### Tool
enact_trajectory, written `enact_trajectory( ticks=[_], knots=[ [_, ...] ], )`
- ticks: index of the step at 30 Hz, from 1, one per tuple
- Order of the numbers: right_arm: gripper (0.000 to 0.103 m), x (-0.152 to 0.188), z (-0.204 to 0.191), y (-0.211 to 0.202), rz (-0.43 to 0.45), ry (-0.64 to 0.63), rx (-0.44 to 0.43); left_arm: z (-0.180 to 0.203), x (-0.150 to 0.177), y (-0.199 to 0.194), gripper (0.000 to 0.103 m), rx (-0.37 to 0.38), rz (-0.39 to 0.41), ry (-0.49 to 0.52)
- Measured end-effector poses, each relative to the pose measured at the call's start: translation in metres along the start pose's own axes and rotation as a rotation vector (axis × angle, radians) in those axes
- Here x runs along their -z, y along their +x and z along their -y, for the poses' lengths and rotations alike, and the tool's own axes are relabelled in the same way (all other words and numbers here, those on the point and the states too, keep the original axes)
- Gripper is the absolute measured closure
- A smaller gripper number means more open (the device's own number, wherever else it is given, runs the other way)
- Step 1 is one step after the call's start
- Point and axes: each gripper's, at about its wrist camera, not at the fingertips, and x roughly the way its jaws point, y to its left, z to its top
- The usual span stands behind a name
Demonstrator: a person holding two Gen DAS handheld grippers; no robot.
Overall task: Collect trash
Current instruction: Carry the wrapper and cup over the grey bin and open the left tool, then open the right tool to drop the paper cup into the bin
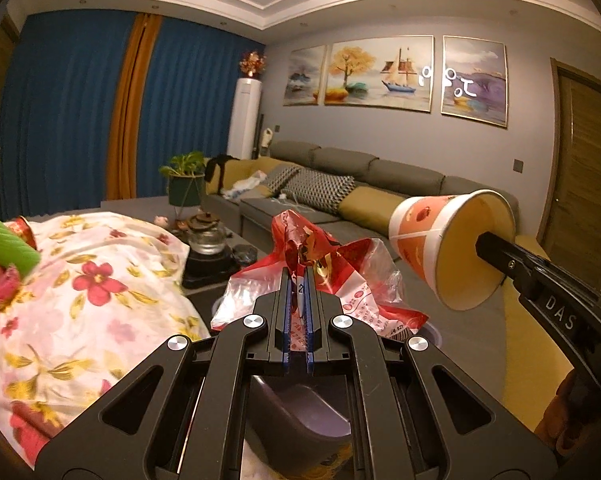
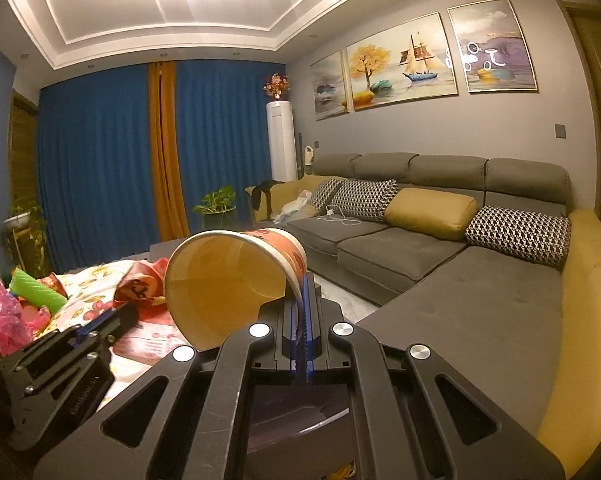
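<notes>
My left gripper (image 1: 299, 270) is shut on a crumpled red and clear plastic wrapper (image 1: 340, 276), held up in the air. My right gripper (image 2: 302, 280) is shut on the rim of an orange paper cup (image 2: 228, 280), which is tipped on its side with its mouth toward the camera. In the left wrist view the cup (image 1: 452, 248) hangs at the right on the right gripper (image 1: 496, 258). In the right wrist view the left gripper (image 2: 112, 312) sits low at the left with the wrapper (image 2: 140, 280). A dark bin (image 1: 300, 420) lies below both grippers.
A flowered cloth (image 1: 100, 300) covers a surface at the left, with a green roll (image 1: 8, 248) and pink wrappers (image 2: 8, 320) on it. A tea set (image 1: 208, 248) stands behind. A grey and yellow sofa (image 2: 460, 272) fills the right side.
</notes>
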Motion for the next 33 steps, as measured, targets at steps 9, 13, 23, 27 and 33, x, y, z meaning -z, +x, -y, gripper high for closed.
enact_trajectory(
  ticks=[9,13,23,27,33],
  knots=[
    [0.099,-0.004,-0.004,0.01,-0.003,0.007,-0.012,-0.005,0.001,0.025,0.094,0.056,-0.038,-0.02],
    [0.099,-0.005,-0.003,0.017,-0.016,0.002,-0.018,-0.011,0.005,0.029,0.058,0.046,-0.058,-0.016],
    [0.059,0.007,-0.004,0.028,-0.048,-0.007,-0.016,-0.061,0.004,-0.021,0.016,-0.155,0.008,-0.085],
    [0.055,0.006,-0.006,0.021,-0.046,0.003,-0.027,-0.07,0.003,-0.045,0.014,-0.214,0.029,-0.081],
    [0.039,0.008,-0.019,0.005,-0.034,-0.017,-0.036,-0.084,0.004,-0.073,0.013,-0.265,0.02,-0.102]
  ],
)
